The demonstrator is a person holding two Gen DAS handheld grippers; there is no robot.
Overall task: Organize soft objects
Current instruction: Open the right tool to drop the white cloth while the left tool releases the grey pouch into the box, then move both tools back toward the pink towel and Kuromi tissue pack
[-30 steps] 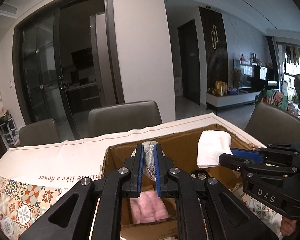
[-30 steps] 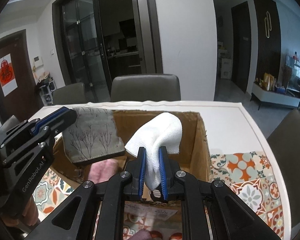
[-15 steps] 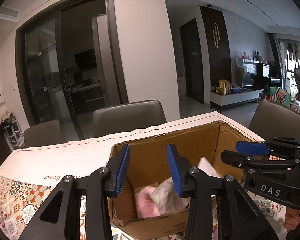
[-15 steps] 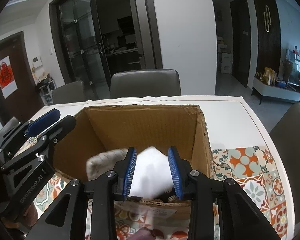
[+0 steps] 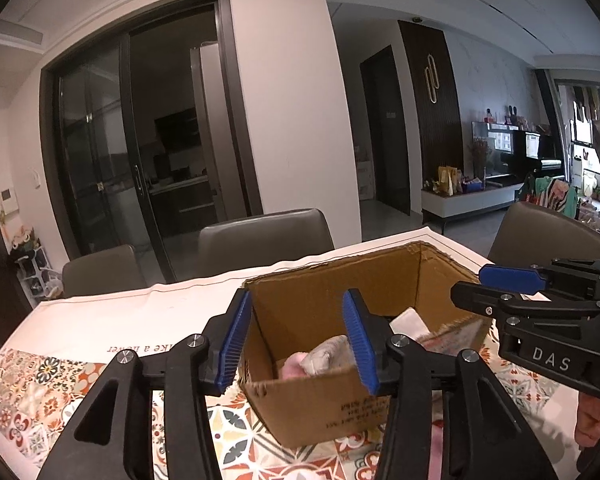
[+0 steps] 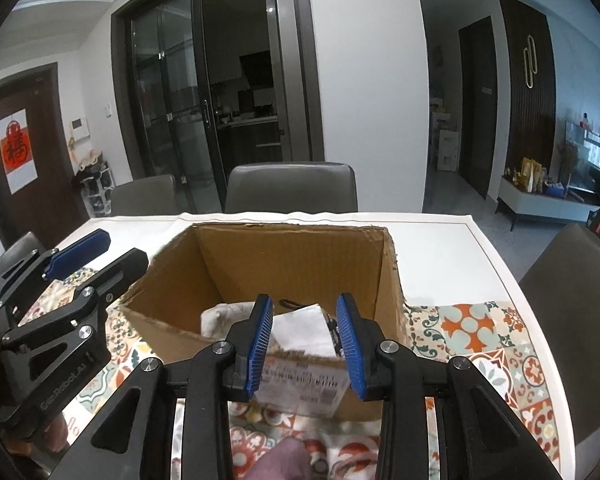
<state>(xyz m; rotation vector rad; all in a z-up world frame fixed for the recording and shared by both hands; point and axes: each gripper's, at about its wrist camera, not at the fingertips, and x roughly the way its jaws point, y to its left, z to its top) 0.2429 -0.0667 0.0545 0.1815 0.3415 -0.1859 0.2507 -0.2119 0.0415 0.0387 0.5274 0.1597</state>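
Note:
An open cardboard box (image 5: pixel 320 412) (image 6: pixel 388 276) stands on the table. Inside lie a pink cloth (image 5: pixel 294 365), a grey patterned cloth (image 5: pixel 330 354) (image 6: pixel 224 316) and a white cloth (image 5: pixel 410 320) (image 6: pixel 302 328). My left gripper (image 5: pixel 296 340) is open and empty, above the box's near left corner; it also shows at the left of the right wrist view (image 6: pixel 96 254). My right gripper (image 6: pixel 304 340) is open and empty above the box's near wall; it also shows at the right of the left wrist view (image 5: pixel 496 286).
The table carries a patterned tile-print cloth (image 5: pixel 24 384) (image 6: pixel 480 332) and a white cloth behind. A purple soft item (image 6: pixel 284 460) lies near the front edge. Grey chairs (image 5: pixel 264 236) (image 6: pixel 292 188) stand at the far side, another at the right (image 6: pixel 572 280).
Both grippers opened and dropped their cloths into the box: the left its grey patterned cloth, the right its white one. Both have since drawn back toward the near side of the box.

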